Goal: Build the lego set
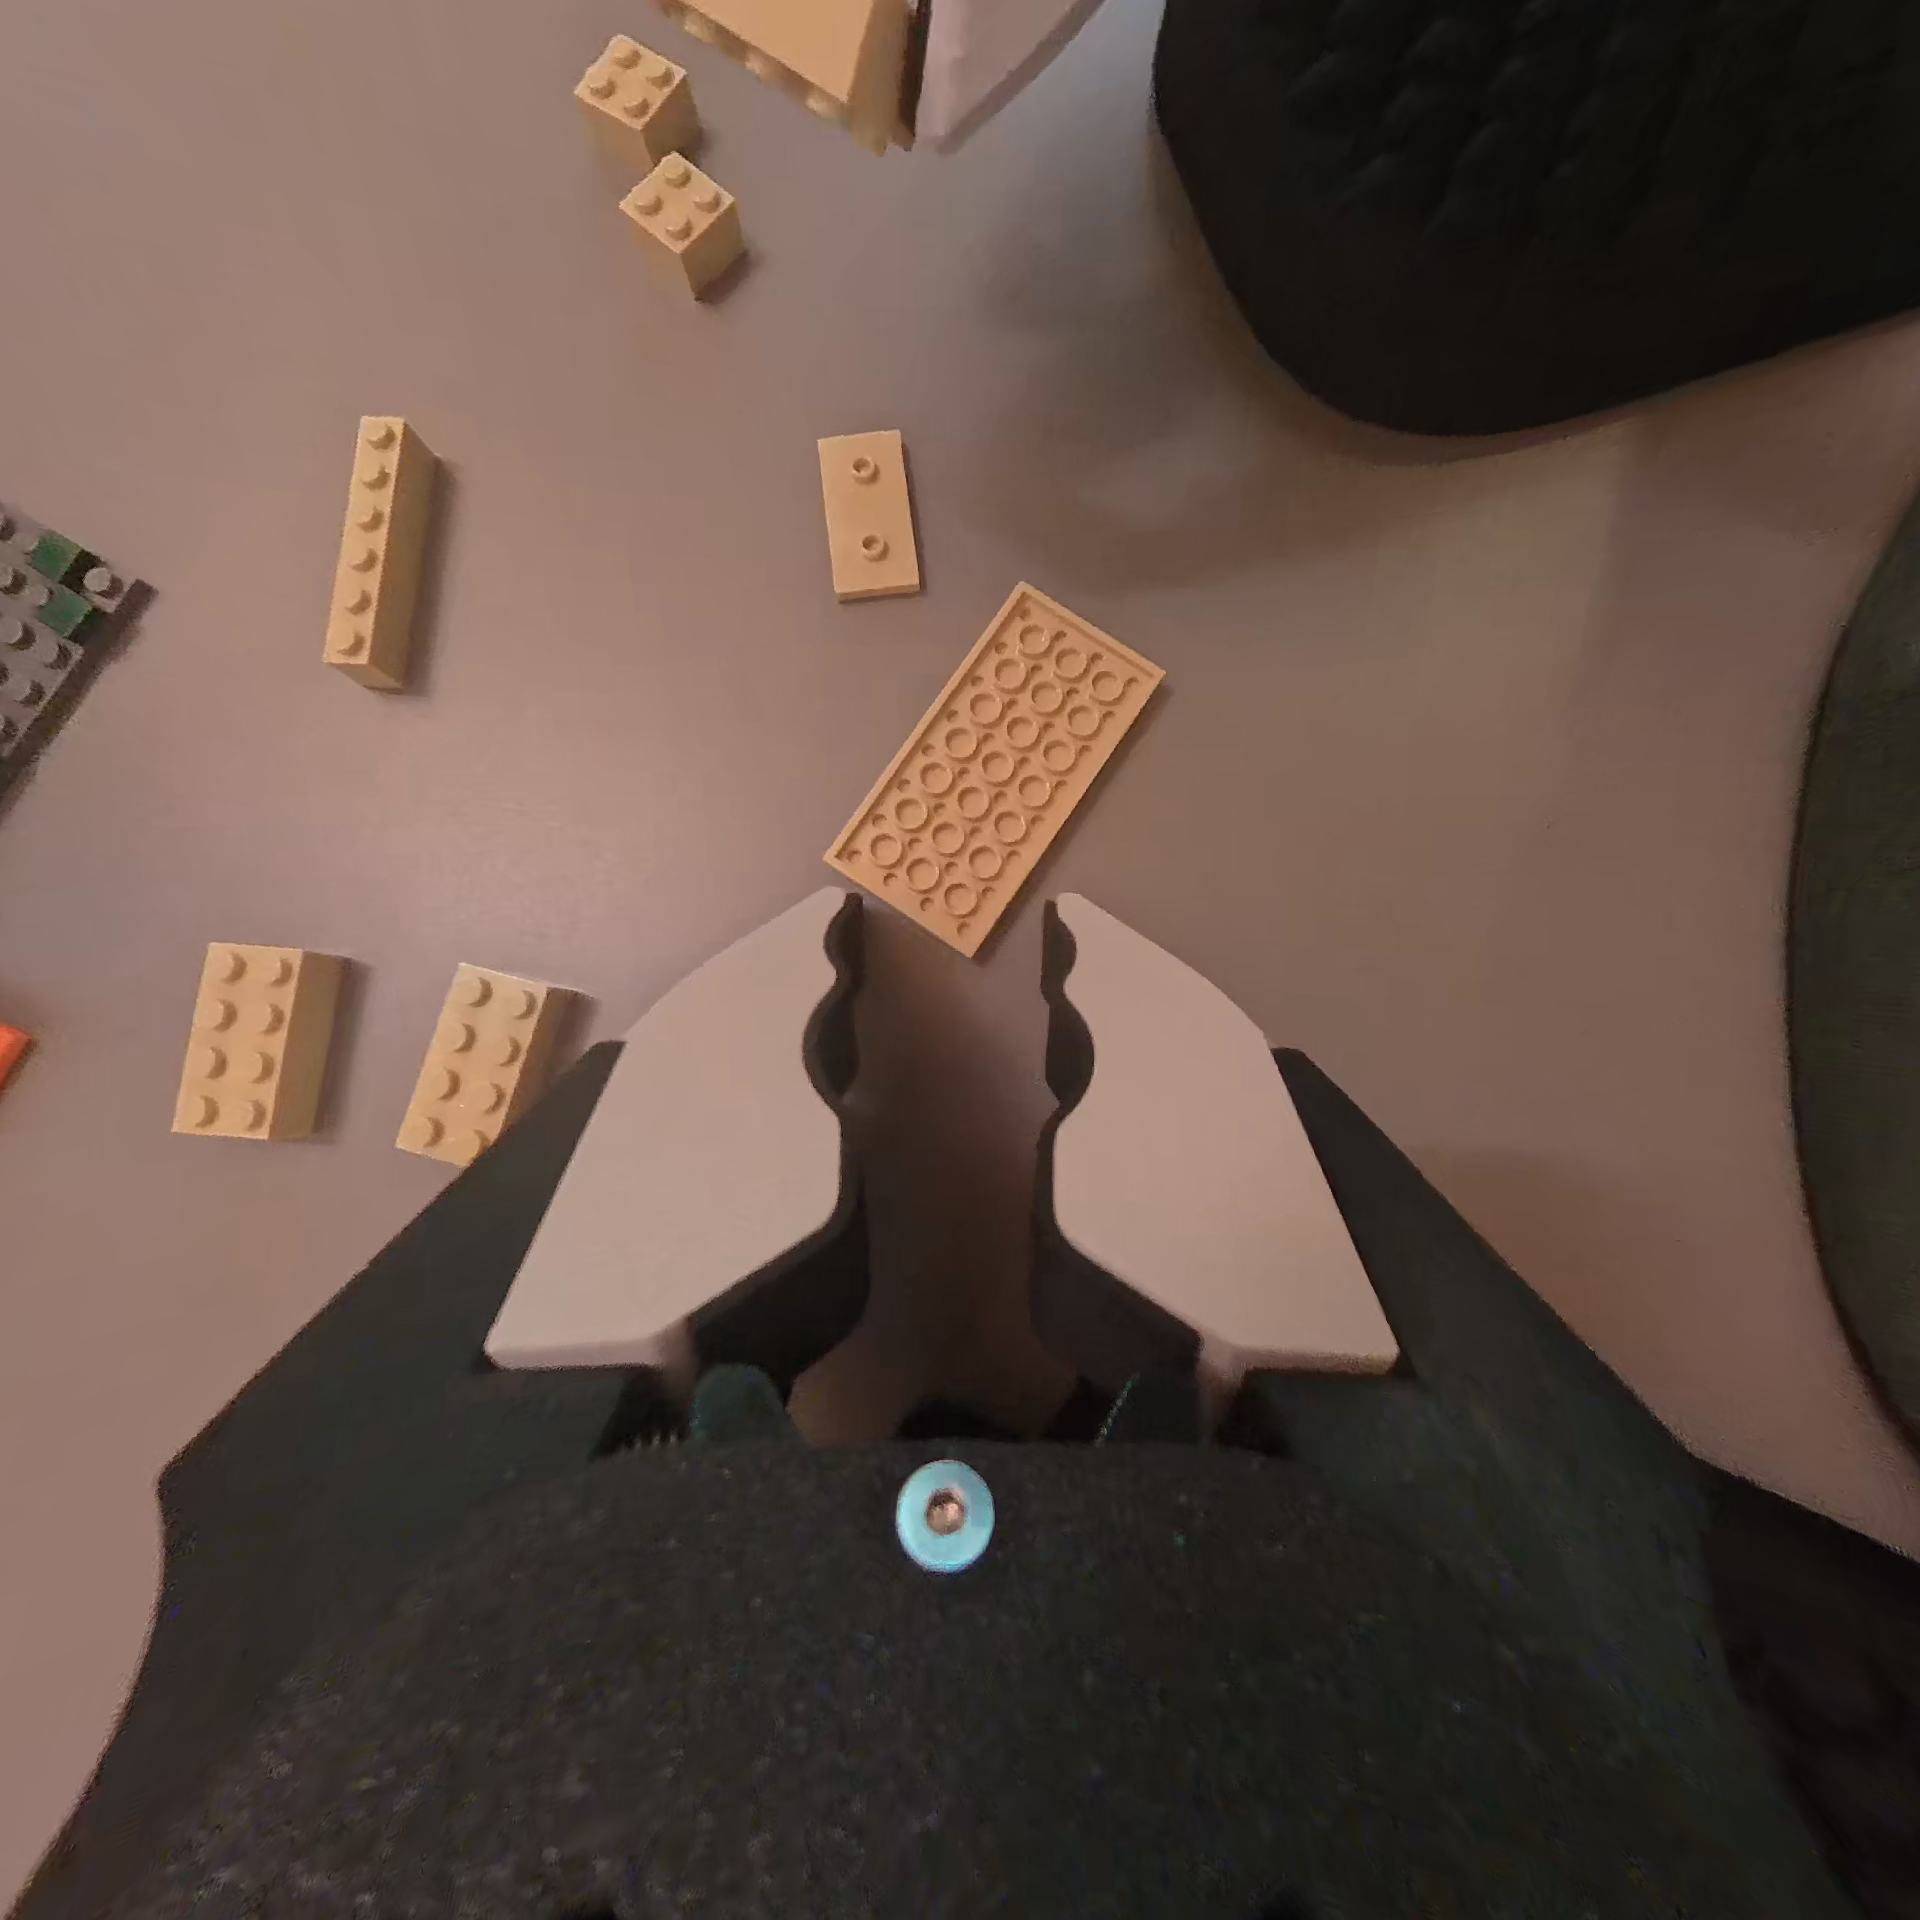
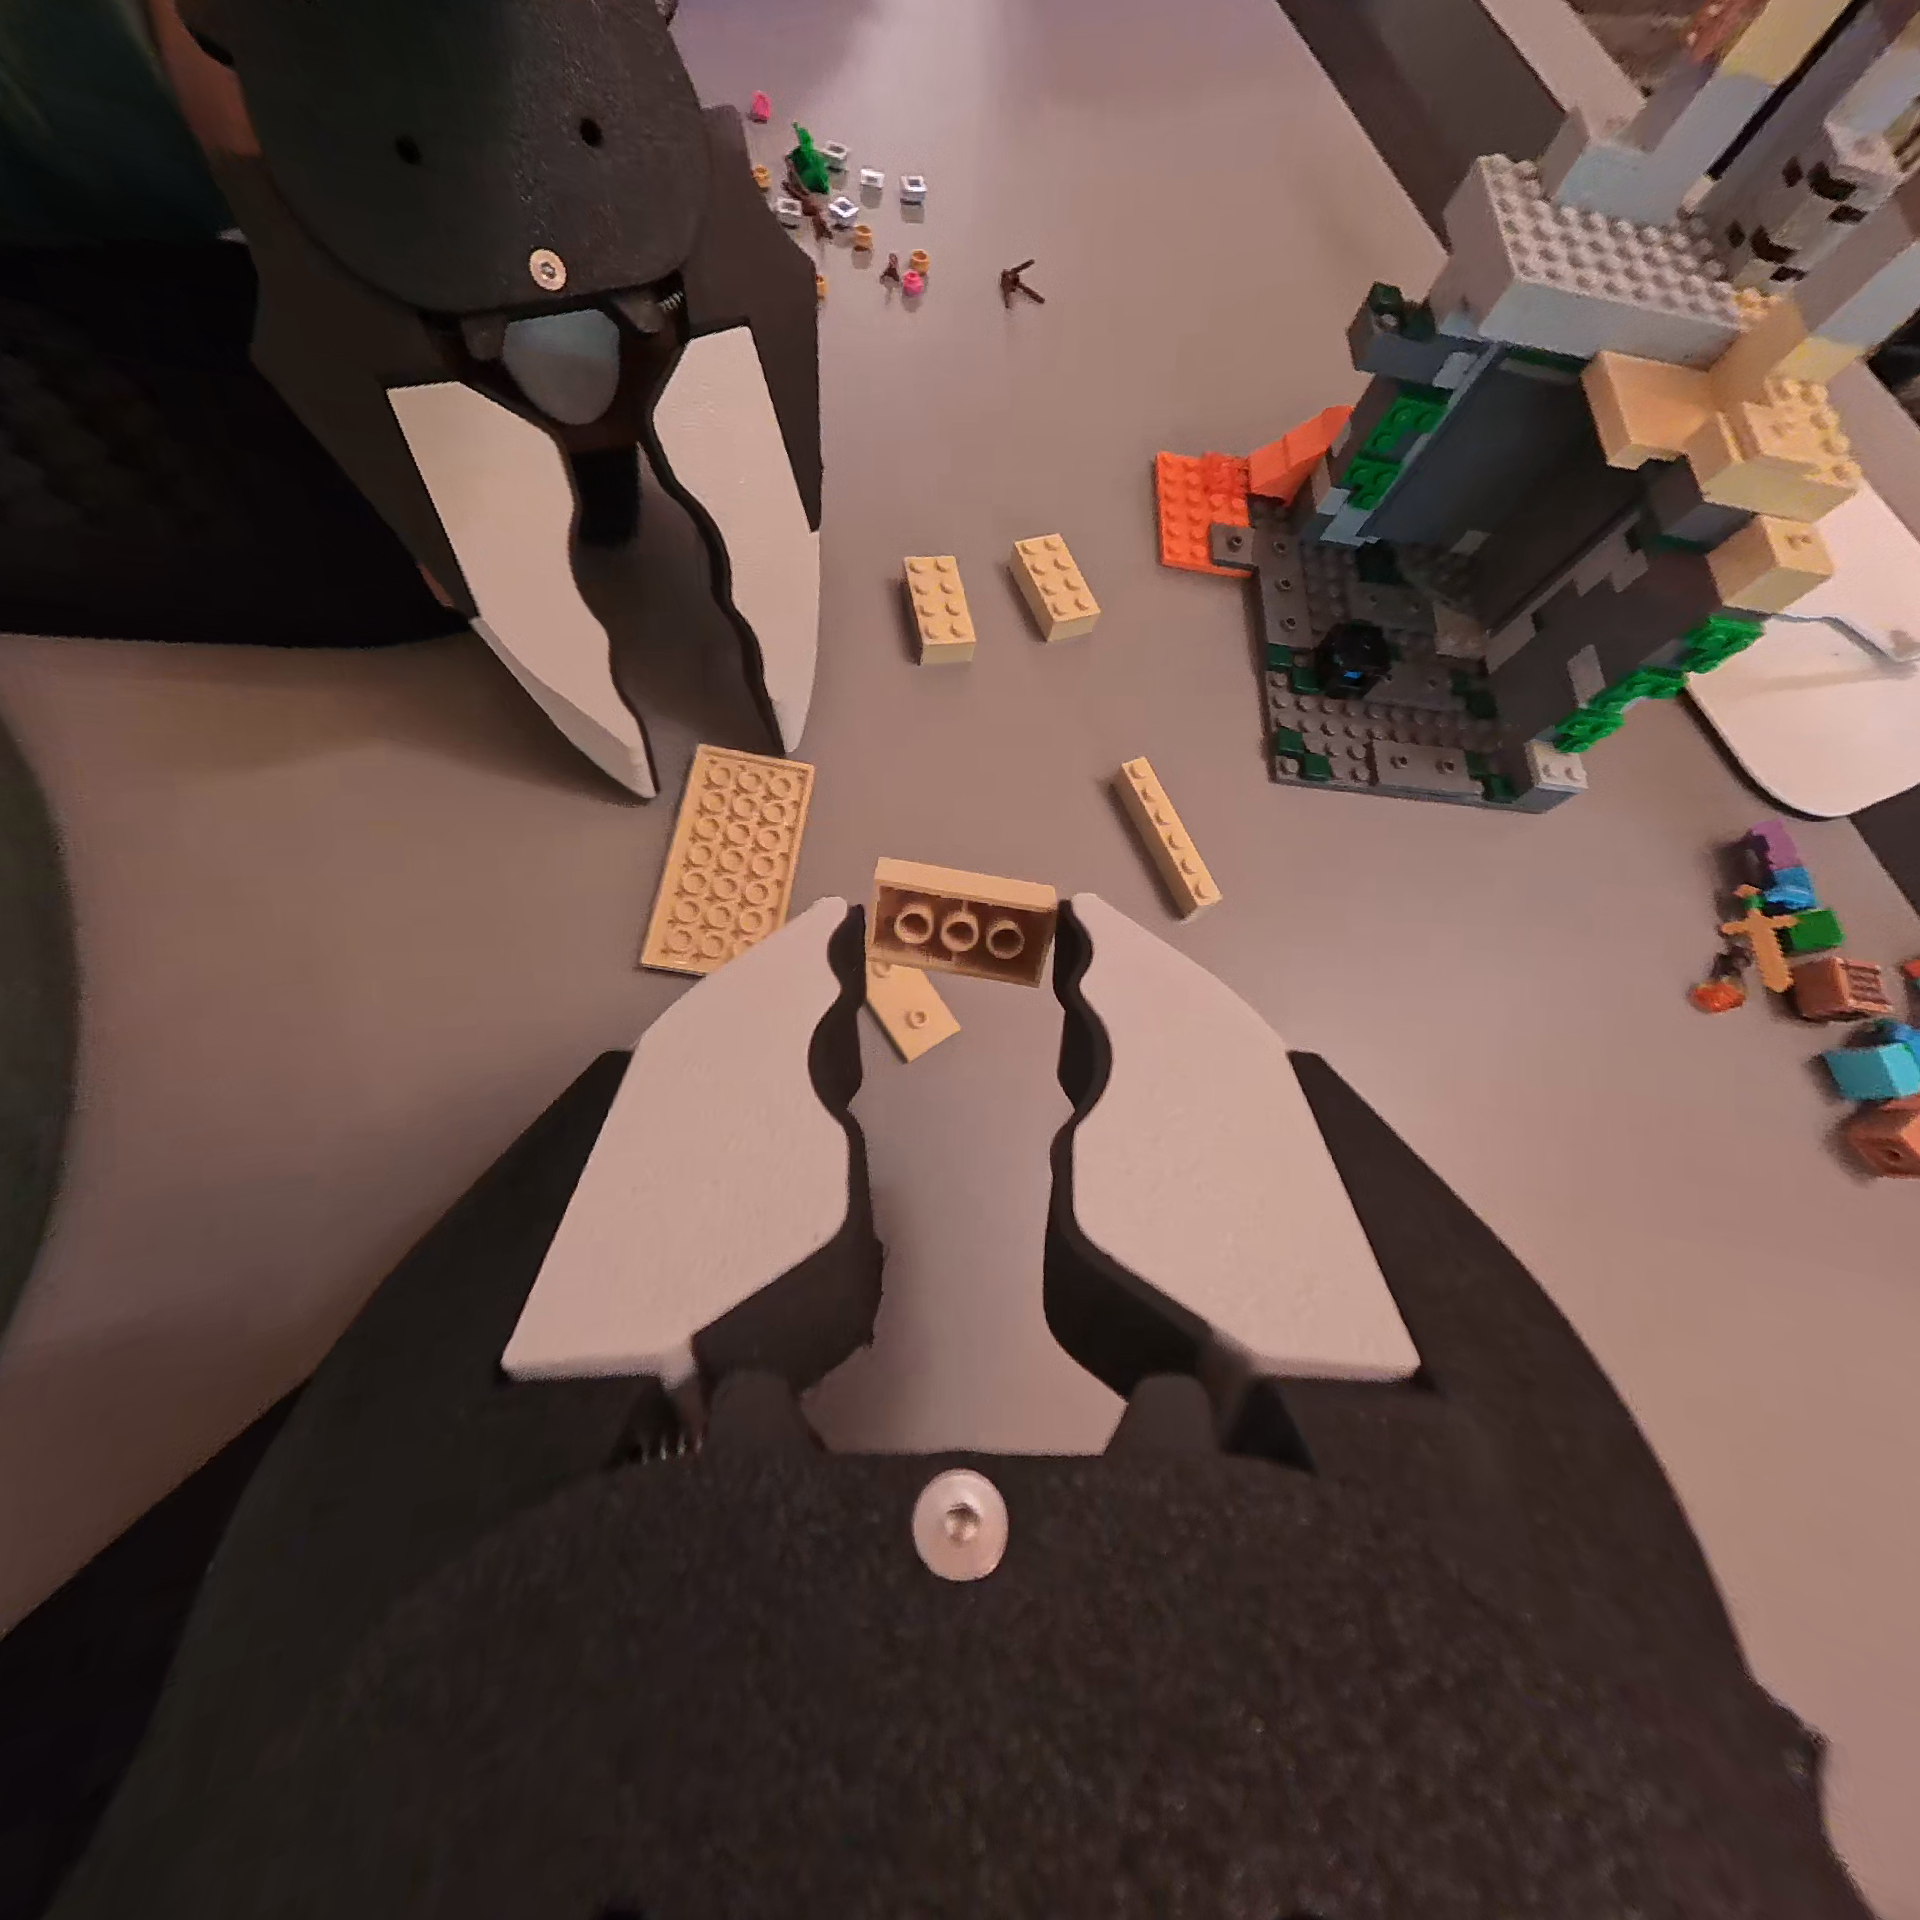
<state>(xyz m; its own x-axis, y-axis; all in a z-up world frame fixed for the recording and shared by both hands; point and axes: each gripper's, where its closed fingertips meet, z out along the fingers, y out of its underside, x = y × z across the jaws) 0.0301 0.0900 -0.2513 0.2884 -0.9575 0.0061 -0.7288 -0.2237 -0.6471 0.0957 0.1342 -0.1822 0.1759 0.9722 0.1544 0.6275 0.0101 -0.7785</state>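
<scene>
My right gripper [image 2: 958, 912] is shut on a tan two-by-four brick [image 2: 961, 883], held above the table with its hollow underside facing the camera. A small tan tile [image 2: 914, 1013] lies under it. A flat tan plate [image 1: 997, 769] lies underside up, just ahead of my left gripper [image 1: 951, 909], which is open and empty. In the right wrist view the left gripper [image 2: 717, 758] hovers at the far end of that plate [image 2: 732, 862]. The partly built grey and tan tower [image 2: 1507, 582] stands on its grey baseplate [image 2: 1340, 748] at the right.
Loose tan bricks lie on the grey table: a long one-by-six [image 1: 376, 551], two two-by-fours [image 1: 255, 1039] [image 1: 478, 1060], two two-by-twos [image 1: 634, 99] [image 1: 681, 218] and the tile [image 1: 868, 514]. Small parts [image 2: 842, 197] lie far back, coloured pieces [image 2: 1818, 987] at right. A black object [image 1: 1558, 187] sits nearby. There is about 11 cm between the tips of the two grippers. The small tan tile [image 2: 914, 1013] sits 7 cm or so from the ends of my right fingers. My left wrist view [image 1: 861, 476] looks at it from another angle.
</scene>
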